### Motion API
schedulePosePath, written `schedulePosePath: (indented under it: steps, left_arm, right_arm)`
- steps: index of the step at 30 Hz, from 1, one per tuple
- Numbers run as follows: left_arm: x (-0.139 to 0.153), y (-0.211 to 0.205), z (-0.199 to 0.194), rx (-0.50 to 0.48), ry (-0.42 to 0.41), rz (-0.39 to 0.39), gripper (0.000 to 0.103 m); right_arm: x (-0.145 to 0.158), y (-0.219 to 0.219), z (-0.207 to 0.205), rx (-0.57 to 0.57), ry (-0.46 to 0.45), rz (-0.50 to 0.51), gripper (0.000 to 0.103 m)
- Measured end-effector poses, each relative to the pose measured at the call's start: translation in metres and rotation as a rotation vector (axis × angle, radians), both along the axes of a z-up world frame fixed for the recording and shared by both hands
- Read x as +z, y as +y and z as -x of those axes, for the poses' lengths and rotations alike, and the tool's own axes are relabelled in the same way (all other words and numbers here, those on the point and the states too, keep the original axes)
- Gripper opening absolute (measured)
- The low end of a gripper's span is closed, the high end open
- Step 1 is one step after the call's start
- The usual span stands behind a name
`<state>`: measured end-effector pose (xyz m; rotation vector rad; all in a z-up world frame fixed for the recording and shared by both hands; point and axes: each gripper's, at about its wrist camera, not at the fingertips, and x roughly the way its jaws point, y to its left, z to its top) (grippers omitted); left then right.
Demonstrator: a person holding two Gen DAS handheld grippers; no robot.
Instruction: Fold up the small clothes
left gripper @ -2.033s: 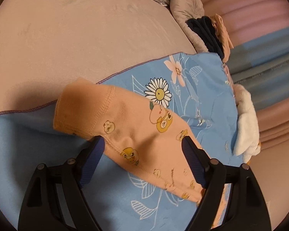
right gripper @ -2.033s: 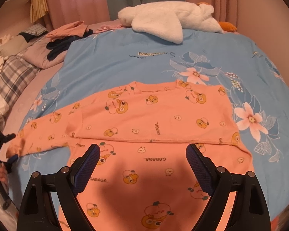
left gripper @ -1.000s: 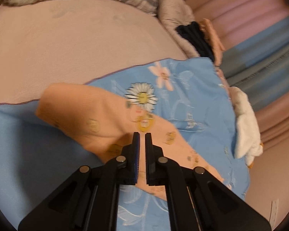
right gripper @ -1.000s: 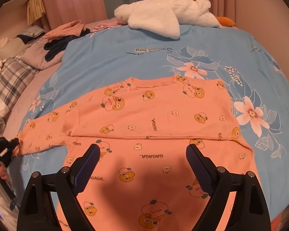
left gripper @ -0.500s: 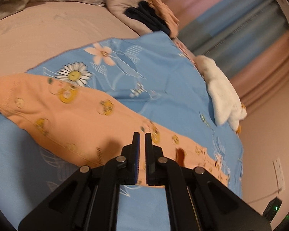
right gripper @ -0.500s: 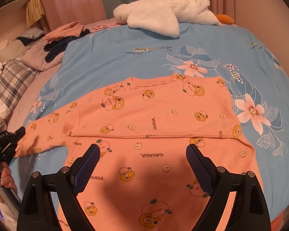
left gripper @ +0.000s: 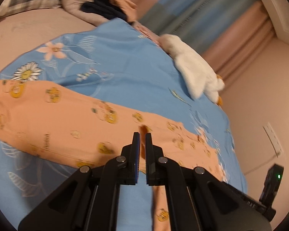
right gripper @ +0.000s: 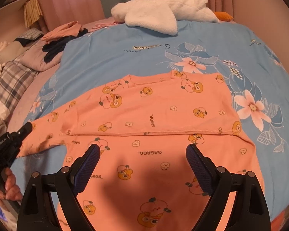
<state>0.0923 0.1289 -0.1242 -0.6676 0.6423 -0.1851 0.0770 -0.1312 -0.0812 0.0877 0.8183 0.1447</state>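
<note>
An orange child's top (right gripper: 154, 115) printed with cartoon animals lies on the blue flowered sheet (right gripper: 113, 61), its far half folded over towards me. Its left sleeve (left gripper: 54, 119) stretches out to the left. My left gripper (left gripper: 142, 134) is shut on the sleeve's edge and holds the sleeve lifted; it shows at the left edge of the right wrist view (right gripper: 11, 140). My right gripper (right gripper: 142, 154) is open and empty, hovering over the near half of the top.
A white fleece garment (right gripper: 160, 9) lies at the sheet's far edge, also in the left wrist view (left gripper: 194, 71). Dark and orange clothes (right gripper: 61, 38) and a plaid blanket (right gripper: 11, 80) lie at the left. A wall (left gripper: 260, 100) stands right of the bed.
My left gripper closed on the sleeve's edge and has carried it up and rightwards, towards the body of the top. My right gripper has stayed open in place.
</note>
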Motion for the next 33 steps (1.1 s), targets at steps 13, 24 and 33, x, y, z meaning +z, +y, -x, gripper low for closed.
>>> schedulePosePath:
  steps: [13,24,33]
  left_arm:
    - [-0.039,-0.018,-0.024,0.001,0.204,-0.086,0.002]
    - [-0.015,0.013,-0.001,0.011,0.145,0.019,0.058]
    - [-0.008,0.112,0.065,0.668,0.218,0.045,0.066]
  right_arm:
    - [-0.005,-0.004,-0.002,-0.011,0.014,0.000,0.090]
    - [-0.004,0.001,-0.002,0.003,0.013,0.019,0.090]
    - [-0.007,0.011,-0.004,0.020,0.017,0.030,0.090]
